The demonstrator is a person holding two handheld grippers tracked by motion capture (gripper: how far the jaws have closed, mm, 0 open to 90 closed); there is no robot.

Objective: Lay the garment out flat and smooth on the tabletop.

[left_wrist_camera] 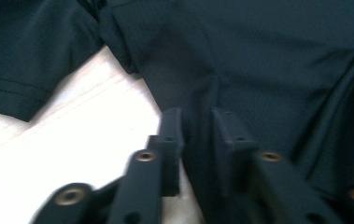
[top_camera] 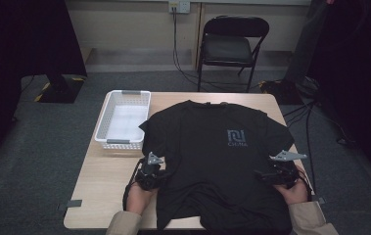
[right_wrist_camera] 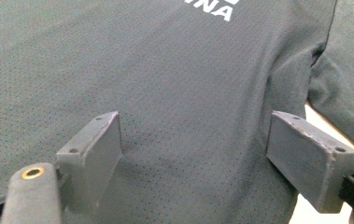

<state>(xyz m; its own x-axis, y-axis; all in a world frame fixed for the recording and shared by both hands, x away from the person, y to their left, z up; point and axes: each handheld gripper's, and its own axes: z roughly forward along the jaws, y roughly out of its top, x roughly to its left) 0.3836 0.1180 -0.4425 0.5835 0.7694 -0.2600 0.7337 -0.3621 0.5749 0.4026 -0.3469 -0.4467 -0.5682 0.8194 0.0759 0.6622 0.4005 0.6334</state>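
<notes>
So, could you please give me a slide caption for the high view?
Black T-shirt spread on a wooden table, a gripper at each side edge, left and right; white basket beside it.

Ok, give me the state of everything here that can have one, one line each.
T-shirt: spread front up, hem hanging over the near table edge.
Left gripper: jaws slightly apart at the shirt's side edge.
Right gripper: jaws wide open over the shirt.
Basket: upright, empty.
Folding chair: unfolded, unoccupied.

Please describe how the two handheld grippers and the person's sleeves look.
Both the left gripper and the right gripper are black, each topped by a grey three-cornered plate. Their jaws are flat black blocks with brass-coloured rivets. The sleeves are beige.
</notes>
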